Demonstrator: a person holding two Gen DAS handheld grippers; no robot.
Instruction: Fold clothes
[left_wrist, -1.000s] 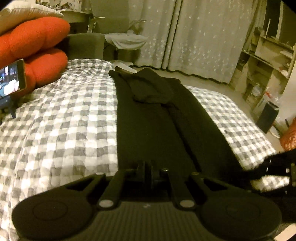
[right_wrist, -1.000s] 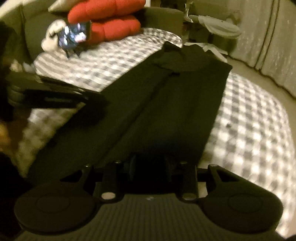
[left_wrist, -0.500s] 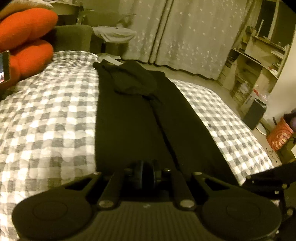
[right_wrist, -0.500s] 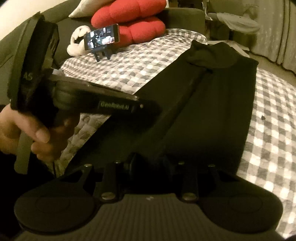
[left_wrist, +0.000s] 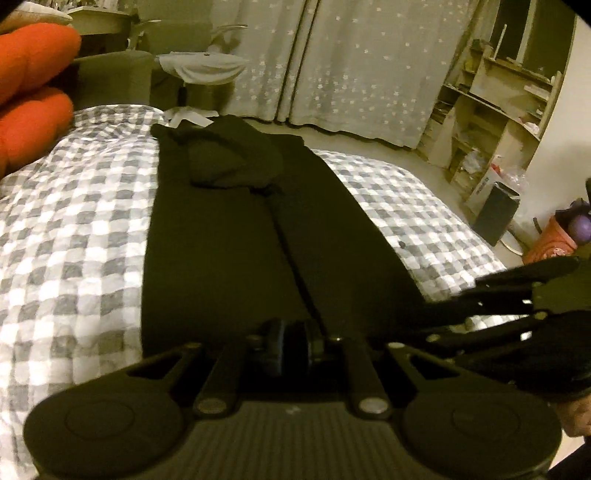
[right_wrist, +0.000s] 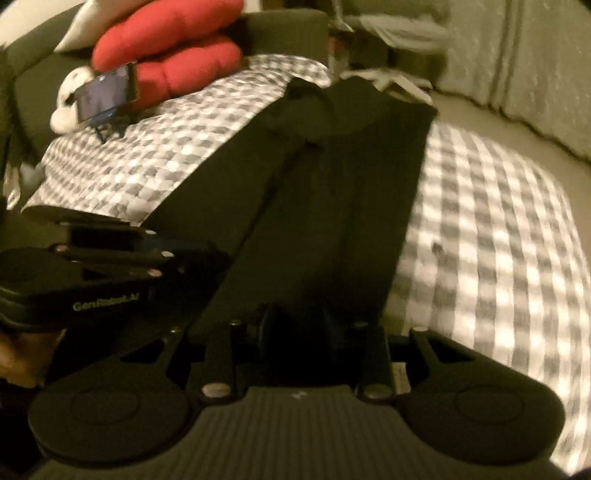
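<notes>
A long black garment (left_wrist: 236, 236) lies flat down the middle of a grey-and-white checked bed (left_wrist: 74, 221), its hood bunched at the far end (left_wrist: 232, 162). My left gripper (left_wrist: 293, 350) sits at the near hem with its fingers pinched together on the cloth. My right gripper (right_wrist: 297, 325) is at the same hem further right; its jaws are opening, with dark cloth between the fingers. The right gripper (left_wrist: 424, 310) reaches in from the right edge of the left wrist view. In the right wrist view the left gripper (right_wrist: 207, 254) lies low at the left.
Red cushions (right_wrist: 173, 55) and a phone on a stand (right_wrist: 107, 92) sit at the head of the bed. Curtains (left_wrist: 351, 62) hang beyond the bed, wooden shelves (left_wrist: 491, 107) stand at the right, with a dark bin (left_wrist: 495, 214) and an orange basket (left_wrist: 554, 240) on the floor.
The left gripper has dropped from a raised position down to the near hem. The right gripper has drawn closer beside it. The garment lies as before.
</notes>
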